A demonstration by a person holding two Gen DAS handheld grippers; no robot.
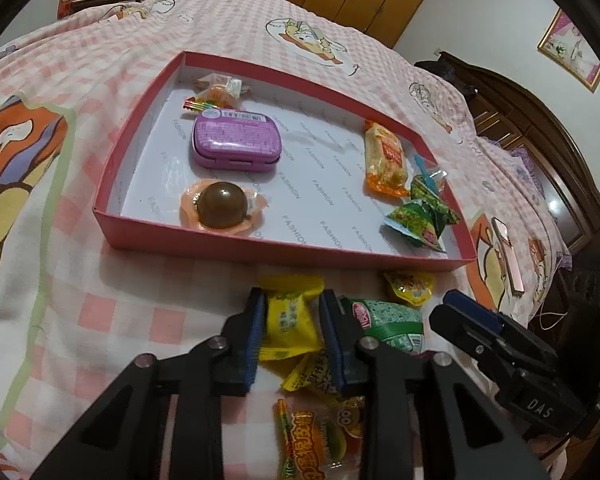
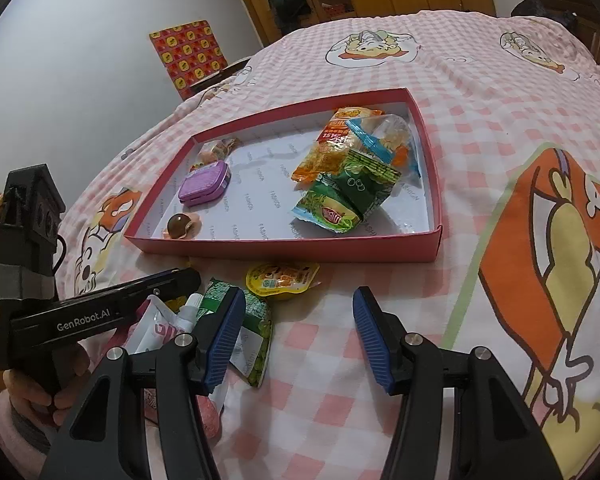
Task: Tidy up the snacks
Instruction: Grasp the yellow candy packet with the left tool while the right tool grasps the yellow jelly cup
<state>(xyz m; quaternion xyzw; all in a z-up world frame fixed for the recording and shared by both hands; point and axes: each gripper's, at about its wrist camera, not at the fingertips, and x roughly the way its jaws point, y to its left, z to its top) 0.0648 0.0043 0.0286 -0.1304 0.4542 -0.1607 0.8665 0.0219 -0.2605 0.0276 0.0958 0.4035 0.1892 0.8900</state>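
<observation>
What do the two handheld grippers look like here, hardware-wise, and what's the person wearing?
Both grippers are black linkage frames with silver pivot pins and ribbed blue finger pads. The left gripper carries white "GenRobot.AI" lettering along its body and a black cable; the right gripper shows "DAS" on its block. Fuzzy pink sleeve.

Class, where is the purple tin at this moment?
The purple tin lies in the left part of the red box, between a small candy packet behind it and the brown ball candy in front.
</observation>
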